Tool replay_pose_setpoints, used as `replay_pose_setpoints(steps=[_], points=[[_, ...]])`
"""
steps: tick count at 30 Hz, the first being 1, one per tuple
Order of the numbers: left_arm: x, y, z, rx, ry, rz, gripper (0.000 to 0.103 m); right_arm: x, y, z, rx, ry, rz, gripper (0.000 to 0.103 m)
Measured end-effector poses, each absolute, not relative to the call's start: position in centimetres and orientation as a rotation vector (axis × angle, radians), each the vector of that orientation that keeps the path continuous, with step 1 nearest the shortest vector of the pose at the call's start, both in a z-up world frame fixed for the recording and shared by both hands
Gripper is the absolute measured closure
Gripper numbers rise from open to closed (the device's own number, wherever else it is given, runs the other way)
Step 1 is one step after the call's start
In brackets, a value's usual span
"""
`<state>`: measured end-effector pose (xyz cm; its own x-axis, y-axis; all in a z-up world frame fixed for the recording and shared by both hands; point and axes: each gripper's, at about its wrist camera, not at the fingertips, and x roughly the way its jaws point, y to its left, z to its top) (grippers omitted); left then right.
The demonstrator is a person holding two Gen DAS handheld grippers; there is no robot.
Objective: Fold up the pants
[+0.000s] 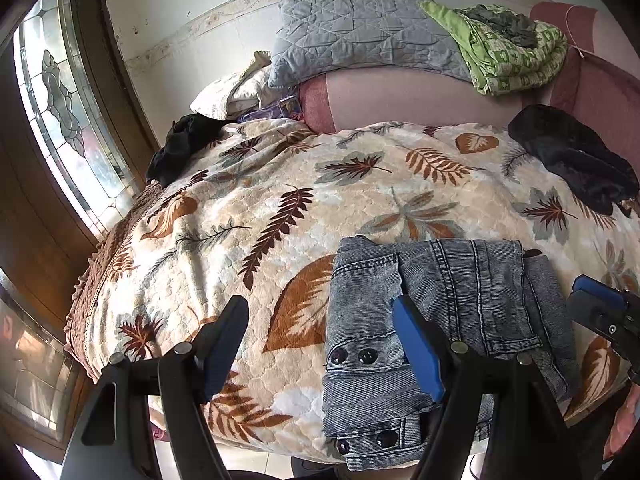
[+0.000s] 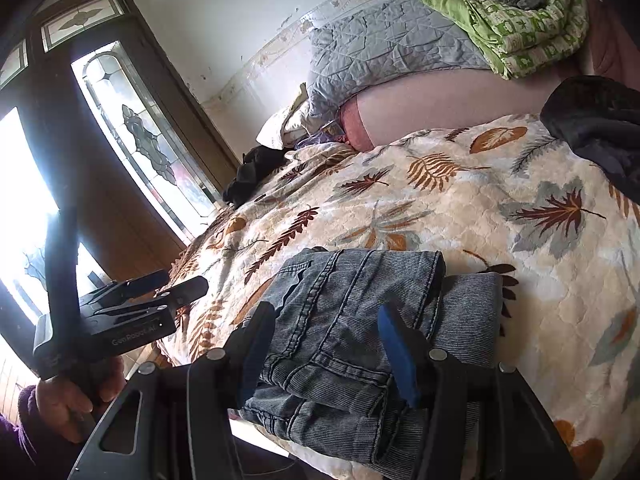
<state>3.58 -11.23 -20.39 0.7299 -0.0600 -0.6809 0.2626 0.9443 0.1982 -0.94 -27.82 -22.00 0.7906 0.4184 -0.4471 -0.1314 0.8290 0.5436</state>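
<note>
Grey-blue washed denim pants (image 1: 444,320), cream blanket (image 1: 260,216) with brown-grey leaves, green patterned quilt (image 1: 516,52)

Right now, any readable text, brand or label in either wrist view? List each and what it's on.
"GeoRobot-AI", roughly, small and partly blurred: printed in pale letters on the black body of the left gripper, seen in the right wrist view.
Jeans: rivets and buttons carry no legible marking.
Nothing else readable in either view.
</note>
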Motion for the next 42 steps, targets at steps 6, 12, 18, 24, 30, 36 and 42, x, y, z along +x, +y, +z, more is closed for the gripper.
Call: replay_pose_setpoints(steps=[6,12,18,24,30,36,42], points=[[3.55,-11.26,-20.34,0.291,0.733,-0.18,0.028,-0.91,-27.83,-22.02,0.518,0.592,0.313,0.045],[3.57,-11.27,-20.38,0.292,0.737,-0.182,0.028,-0.85,-27.87,-22.04,0.516,0.594,0.314,0.045],[3.57,-11.32,-20.41,0.292,0.74,-0.183,0.028,-0.86,-27.87,-22.06,0.517,0.593,0.313,0.045],[3.55,-11.38,-20.58,0.296,0.744,-0.183,0.028,-0.84,-27.85,-22.09,0.515,0.595,0.314,0.045],[3.72,-11.35,-20.8,0.299,0.751,-0.174,0.028,-0.85,-27.86,-22.06,0.516,0.593,0.308,0.045],[3.64,-11.48,-20.59,0.312,0.74,-0.166,0.027,-0.83,-28.38,-22.02,0.531,0.585,0.281,0.045],[3.43,-11.53,-20.14,0.31,0.722,-0.163,0.02,-0.78,-28.72,-22.07,0.54,0.589,0.265,0.045]])
